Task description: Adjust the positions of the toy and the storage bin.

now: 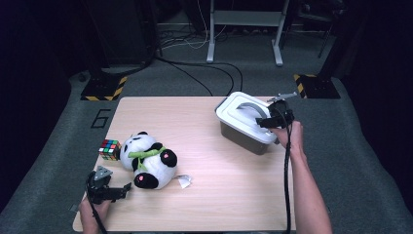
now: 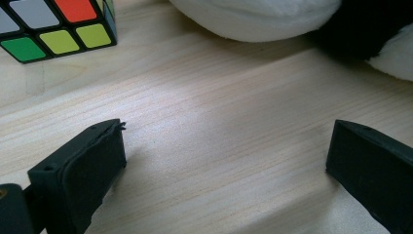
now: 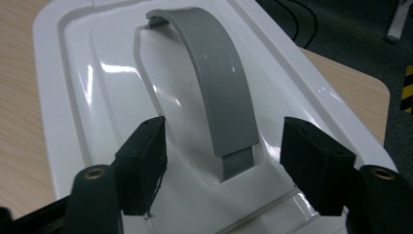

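A grey bin (image 1: pixel 237 138) with a white lid (image 1: pixel 233 113) stands at the table's far right. My right gripper (image 1: pixel 271 120) hovers over the lid's near end. In the right gripper view its jaws (image 3: pixel 224 130) straddle the lid's grey arched handle (image 3: pixel 214 83) with a gap on each side, so it is open. A panda plush (image 1: pixel 146 158) lies at the left with a colour cube (image 1: pixel 109 149) beside it. My left gripper (image 1: pixel 122 188) rests low near the front left corner, pointing at the panda. In the left gripper view it stands open (image 2: pixel 224 131) over bare wood, with the cube (image 2: pixel 53 24) and the plush (image 2: pixel 258 17) beyond.
The wooden table (image 1: pixel 219 195) has bare room in its middle and front right. A small white tag (image 1: pixel 184 181) lies by the panda's foot. Beyond the table are grey carpet, cables, stand bases with yellow-black tape (image 1: pixel 103 88) and a metal frame (image 1: pixel 246 19).
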Tool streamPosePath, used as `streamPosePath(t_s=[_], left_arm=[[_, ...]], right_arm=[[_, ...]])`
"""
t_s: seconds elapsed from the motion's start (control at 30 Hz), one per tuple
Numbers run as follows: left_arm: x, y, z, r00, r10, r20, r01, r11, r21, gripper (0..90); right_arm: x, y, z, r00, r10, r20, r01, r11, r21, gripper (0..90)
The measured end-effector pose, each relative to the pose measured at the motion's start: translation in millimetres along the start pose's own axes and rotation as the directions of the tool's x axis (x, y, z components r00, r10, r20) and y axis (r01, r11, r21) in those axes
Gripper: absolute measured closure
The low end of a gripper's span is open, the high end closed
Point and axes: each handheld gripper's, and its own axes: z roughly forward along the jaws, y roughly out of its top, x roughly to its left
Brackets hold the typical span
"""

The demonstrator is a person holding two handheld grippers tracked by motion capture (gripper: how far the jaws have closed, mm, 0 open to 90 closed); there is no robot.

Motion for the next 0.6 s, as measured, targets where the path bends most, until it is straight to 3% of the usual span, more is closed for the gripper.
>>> streamPosePath(t_s=[0.13,0.27,0.33,0.47,0.6], left_arm=[[0.0,-0.1,0.3,1.0000,0.000,0.000,0.000,1.0000,-0.005,0.6],[-0.1,0.0,0.0,1.0000,-0.001,0.000,0.001,1.0000,0.000,0.6],[-0.1,-0.1,0.2,1.0000,-0.001,0.001,0.001,1.0000,-0.003,0.6],[-0.1,-0.1,0.0,1.0000,-0.002,0.000,0.002,1.0000,0.000,0.6],[-0.3,-0.1,0.2,1.0000,-0.007,0.001,0.007,1.0000,-0.001,0.6]], right_arm=[[-1.3,-0.6,3.9,0.9998,0.012,-0.015,-0.012,1.000,-0.006,45.1],[-2.0,-1.6,3.8,0.9992,0.010,-0.038,-0.011,1.000,-0.011,48.5],[-1.4,-2.0,4.4,0.9999,0.006,-0.013,-0.006,1.000,-0.002,57.7],[-4.0,-4.4,3.9,0.9996,0.025,-0.011,-0.025,1.000,-0.005,64.7],[-2.5,-7.0,2.2,0.9996,0.023,-0.018,-0.023,1.000,-0.012,65.8]])
